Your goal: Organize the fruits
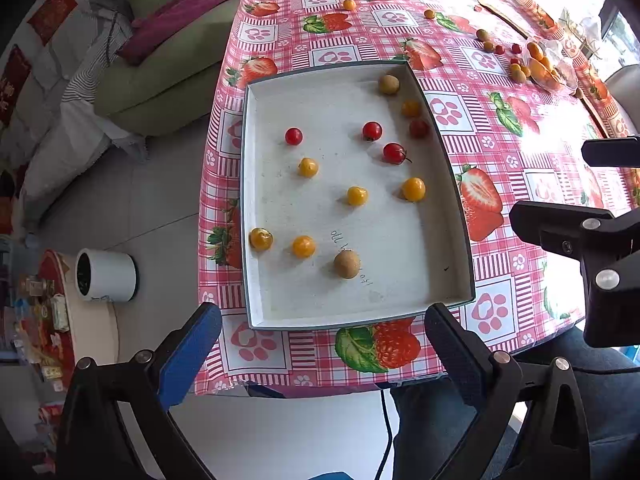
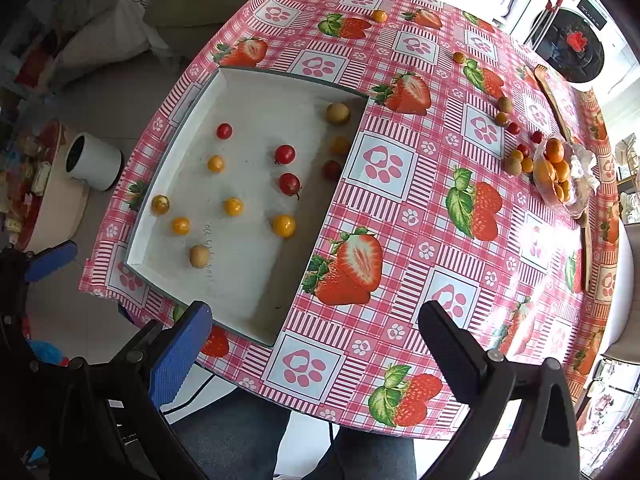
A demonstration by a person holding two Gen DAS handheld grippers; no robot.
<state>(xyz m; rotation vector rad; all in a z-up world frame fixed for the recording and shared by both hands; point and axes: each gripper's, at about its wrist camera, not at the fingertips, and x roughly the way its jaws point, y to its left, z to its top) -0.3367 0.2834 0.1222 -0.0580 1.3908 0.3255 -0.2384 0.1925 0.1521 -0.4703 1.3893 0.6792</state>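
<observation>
A shallow white tray (image 1: 256, 208) (image 2: 240, 80) lies on the strawberry tablecloth and holds several red cherry tomatoes (image 1: 372, 131) (image 2: 285, 154), several small orange fruits (image 1: 413, 189) (image 2: 284, 225) and two brown longans (image 1: 347, 264) (image 2: 199, 255). More loose fruits (image 1: 487, 46) (image 2: 513, 164) lie far right on the cloth, beside a clear bag of oranges (image 1: 544, 66) (image 2: 558, 172). My left gripper (image 1: 322, 328) is open and empty at the tray's near edge. My right gripper (image 2: 314, 332) is open and empty over the cloth, near the tray's near right corner.
A wooden stick (image 2: 560, 112) lies along the table's far right edge. A white cylinder (image 1: 106, 275) (image 2: 94, 161) stands on the floor to the left. A green sofa (image 1: 168, 60) is beyond the table. The person's legs (image 2: 248, 440) are under the near edge.
</observation>
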